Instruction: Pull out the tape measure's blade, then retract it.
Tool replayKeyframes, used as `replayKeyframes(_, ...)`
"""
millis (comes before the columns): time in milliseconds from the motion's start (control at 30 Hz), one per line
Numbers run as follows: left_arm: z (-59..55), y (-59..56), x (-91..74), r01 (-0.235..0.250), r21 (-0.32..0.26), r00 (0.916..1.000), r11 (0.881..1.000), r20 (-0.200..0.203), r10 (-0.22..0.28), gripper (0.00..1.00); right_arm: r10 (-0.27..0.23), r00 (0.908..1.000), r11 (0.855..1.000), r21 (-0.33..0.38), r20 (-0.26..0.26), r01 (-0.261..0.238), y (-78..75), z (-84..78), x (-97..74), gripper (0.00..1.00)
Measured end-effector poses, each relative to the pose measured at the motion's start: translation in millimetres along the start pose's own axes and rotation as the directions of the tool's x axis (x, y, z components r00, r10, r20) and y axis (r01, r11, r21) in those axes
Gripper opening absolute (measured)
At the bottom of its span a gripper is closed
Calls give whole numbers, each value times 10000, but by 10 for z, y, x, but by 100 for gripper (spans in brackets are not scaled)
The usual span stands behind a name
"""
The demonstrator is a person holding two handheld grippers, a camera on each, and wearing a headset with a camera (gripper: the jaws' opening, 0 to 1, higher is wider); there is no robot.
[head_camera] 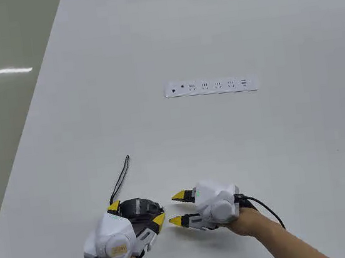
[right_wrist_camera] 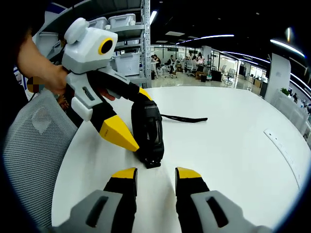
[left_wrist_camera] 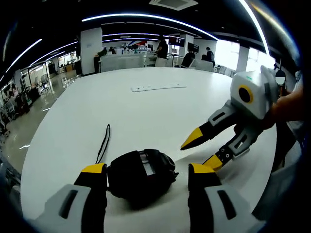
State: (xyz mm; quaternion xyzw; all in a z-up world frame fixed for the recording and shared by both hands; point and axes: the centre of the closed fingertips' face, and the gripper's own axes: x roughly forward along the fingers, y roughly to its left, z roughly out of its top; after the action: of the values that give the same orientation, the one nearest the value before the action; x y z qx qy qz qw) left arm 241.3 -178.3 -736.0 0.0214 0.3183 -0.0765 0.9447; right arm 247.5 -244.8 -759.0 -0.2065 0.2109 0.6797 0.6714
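Head view, nearest edge of the white counter [head_camera: 152,62]: left gripper [head_camera: 136,213] at 7 o'clock of the frame, a hand behind it. Its jaws are spread wide and straddle the tape measure [head_camera: 138,207], one yellow tip on each side of the black case. In the left gripper view the left gripper [left_wrist_camera: 148,169] has the tape measure [left_wrist_camera: 141,174] sitting on the counter [left_wrist_camera: 146,111] between the two tips. One jaw is against the case and a thin sliver of counter shows before the other, so it is around the case, not clamped. No blade is seen drawn out.

Right gripper [head_camera: 177,208] is just at 3 o'clock of the tape measure, tips aimed at it and close but apart. Its jaws are parted a moderate way and hold nothing. In the right gripper view the right gripper [right_wrist_camera: 155,173] has the tape measure [right_wrist_camera: 148,128] at 12 o'clock, just ahead of the tips. The left gripper [right_wrist_camera: 132,114] comes in from 10 o'clock, bracketing the case. In the left gripper view the right gripper [left_wrist_camera: 203,151] enters from 2 o'clock.

Black strap [head_camera: 121,179] trails from the case toward 11 o'clock, lying flat; also seen as strap [left_wrist_camera: 103,143] and strap [right_wrist_camera: 184,118].

Farther out, a white power strip [head_camera: 211,86] lies at 1 o'clock, well apart from the rest. It also shows in the gripper views: power strip [left_wrist_camera: 158,88], power strip [right_wrist_camera: 282,145].
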Motion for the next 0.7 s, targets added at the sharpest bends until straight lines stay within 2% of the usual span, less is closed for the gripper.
replayKeyframes(167,25,8,-51,476,158,9989,9987,-21,-475,65,-334,9994,9992,238,39,333,-27,-14,-110,35)
replayKeyframes(233,9,-24,-66,878,358,9960,9955,-173,-872,66,-478,9988,9985,272,65,476,-36,-14,-173,36)
replayKeyframes(533,40,-21,-186,1477,1041,9890,9835,-234,-1461,71,-1120,9937,9917,636,63,1114,-57,-92,-463,44)
replayKeyframes(700,11,10,-229,1732,1190,9849,9777,-272,-1711,74,-1536,9881,9826,1052,-43,1532,-44,-169,-650,51)
